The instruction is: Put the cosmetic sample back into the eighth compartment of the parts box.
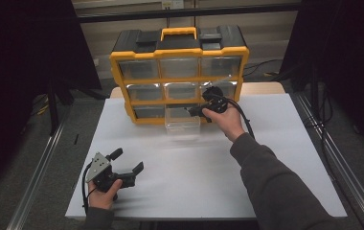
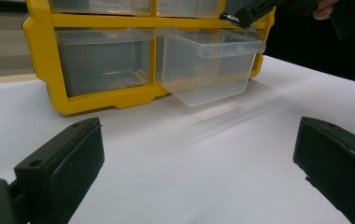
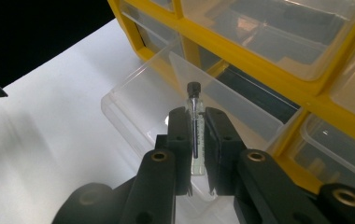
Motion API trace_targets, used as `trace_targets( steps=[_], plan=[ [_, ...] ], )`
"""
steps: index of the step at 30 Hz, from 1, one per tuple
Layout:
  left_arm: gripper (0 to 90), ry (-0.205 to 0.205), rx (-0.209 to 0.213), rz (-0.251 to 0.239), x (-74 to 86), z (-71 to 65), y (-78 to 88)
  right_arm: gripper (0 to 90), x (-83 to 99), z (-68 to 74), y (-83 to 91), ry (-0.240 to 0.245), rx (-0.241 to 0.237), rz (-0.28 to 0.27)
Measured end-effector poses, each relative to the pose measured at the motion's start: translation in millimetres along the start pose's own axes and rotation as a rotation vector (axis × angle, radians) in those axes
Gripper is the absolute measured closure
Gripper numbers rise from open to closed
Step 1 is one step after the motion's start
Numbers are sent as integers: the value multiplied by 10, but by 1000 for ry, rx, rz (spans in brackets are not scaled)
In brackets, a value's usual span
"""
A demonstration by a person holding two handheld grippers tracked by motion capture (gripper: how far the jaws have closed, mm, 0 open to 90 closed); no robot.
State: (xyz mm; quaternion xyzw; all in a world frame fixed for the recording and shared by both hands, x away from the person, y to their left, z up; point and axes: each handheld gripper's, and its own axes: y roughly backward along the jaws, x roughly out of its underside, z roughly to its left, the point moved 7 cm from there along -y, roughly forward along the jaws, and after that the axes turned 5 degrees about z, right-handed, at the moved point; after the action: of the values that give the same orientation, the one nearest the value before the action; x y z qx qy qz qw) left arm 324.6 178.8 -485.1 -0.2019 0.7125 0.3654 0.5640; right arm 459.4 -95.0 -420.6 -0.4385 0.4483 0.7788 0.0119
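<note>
1. Pinching a small clear glass vial with a black cap (image 3: pixel 195 122), the right gripper (image 3: pixel 195 140) has its jaws clamped on the vial's middle, cap end poking forward.
2. It hangs over the pulled-out clear plastic drawer (image 3: pixel 133 100) in the bottom row of the yellow-and-black organiser cabinet (image 1: pixel 179 53) at the white table's (image 1: pixel 266 158) far edge.
3. Likely light, slick and brittle, so a gentle mid-body hold suits.
4. Near the front-left corner, the left gripper (image 1: pixel 127 165) rests with jaws wide apart, holding nothing.
</note>
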Motion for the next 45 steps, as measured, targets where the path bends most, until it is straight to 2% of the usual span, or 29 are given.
trace_targets(
  steps=[3,4,5,7,8,12,17,22,24,37,39,40,45],
  plan=[
    [19,-12,-9,8,3,21,9,815,-3,-15,-11,2,-1,-3],
    [18,9,-11,-8,-6,9,-2,815,-5,-15,-17,-1,-5,-5],
    [18,11,-12,-7,-5,9,0,815,-4,-16,-21,-6,-4,-4],
    [18,-6,-12,5,1,20,9,815,-4,-25,-30,-5,1,-2],
    [19,11,-12,-7,-6,10,1,815,-6,-29,-37,-8,8,-3],
    [18,9,-13,-6,-6,13,4,815,-8,-22,-55,-2,-4,-7],
    [18,11,-13,-7,-6,12,5,814,-5,-35,-70,-4,9,-2],
    [18,7,-13,-6,-6,14,4,814,-8,-35,-85,-2,-2,-8],
    [19,9,-13,-7,-6,12,5,815,-5,-43,-94,-2,10,-6],
    [19,8,-13,-6,-6,13,6,815,7,-31,-149,10,1,-5],
    [18,10,-12,-10,-9,14,5,814,15,-24,-163,-1,13,2],
    [18,1,-12,-10,-11,21,6,815,14,-26,-172,13,7,0],
    [18,-2,-10,-5,-4,21,9,814,14,-27,-200,12,8,-3]
  ],
)
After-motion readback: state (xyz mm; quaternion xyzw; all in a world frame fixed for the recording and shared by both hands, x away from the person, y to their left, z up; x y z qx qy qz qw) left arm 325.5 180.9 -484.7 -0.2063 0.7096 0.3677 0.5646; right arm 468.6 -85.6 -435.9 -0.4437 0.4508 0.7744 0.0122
